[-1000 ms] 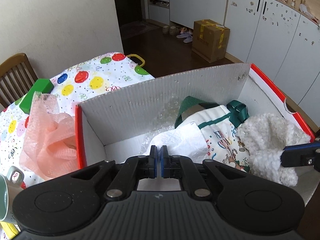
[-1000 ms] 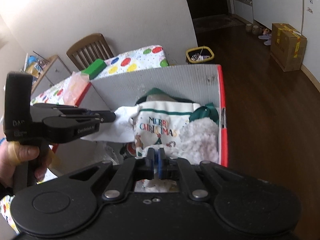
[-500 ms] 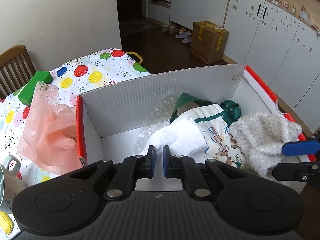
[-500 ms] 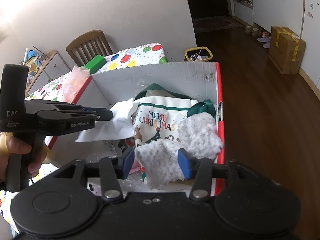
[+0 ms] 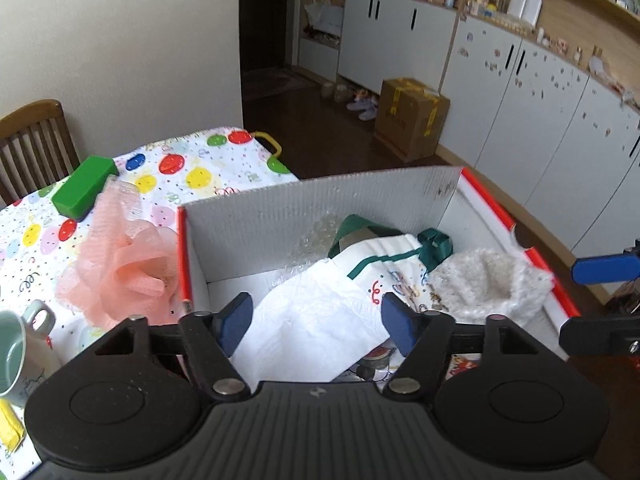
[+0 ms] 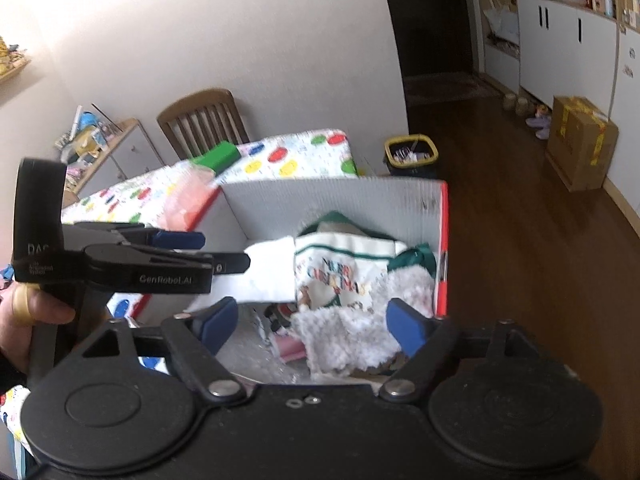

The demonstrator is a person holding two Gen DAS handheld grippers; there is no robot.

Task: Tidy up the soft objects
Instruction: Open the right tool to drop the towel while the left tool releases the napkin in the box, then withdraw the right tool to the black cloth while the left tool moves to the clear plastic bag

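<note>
- Pink mesh pouf (image 5: 116, 264) lay outside the box on the spotted worktop (image 5: 192, 176), pressed against the box's left red edge; I judged it the one soft piece not yet put away.
- Beside it stood a green block (image 5: 82, 190) and, at the near left corner, a mug (image 5: 18, 354); neither looked soft, so I counted them outside the job.
- My left tongs (image 5: 316, 322) were spread wide with nothing between the pads, hovering over the near wall of the corrugated box (image 5: 320, 208); the white cloth (image 5: 308, 320) lay loose just below them, inside the box.
- Further right in the box sat the Christmas-print bag (image 6: 340, 264) with its green handles, on top of bubble wrap.
- At the box's right end the fluffy white knit (image 5: 488, 280) rested against the red rim, inside the box as far as I could tell.
- My right tongs (image 6: 310, 326) were also wide apart and empty, held above the knit's near edge without gripping it.
- By my reckoning three soft things were in and the task was mostly done; what remained was fetching the pouf, a reach to the left for the left tongs. The mesh looked light and springy, so it might bulge over the rim.
</note>
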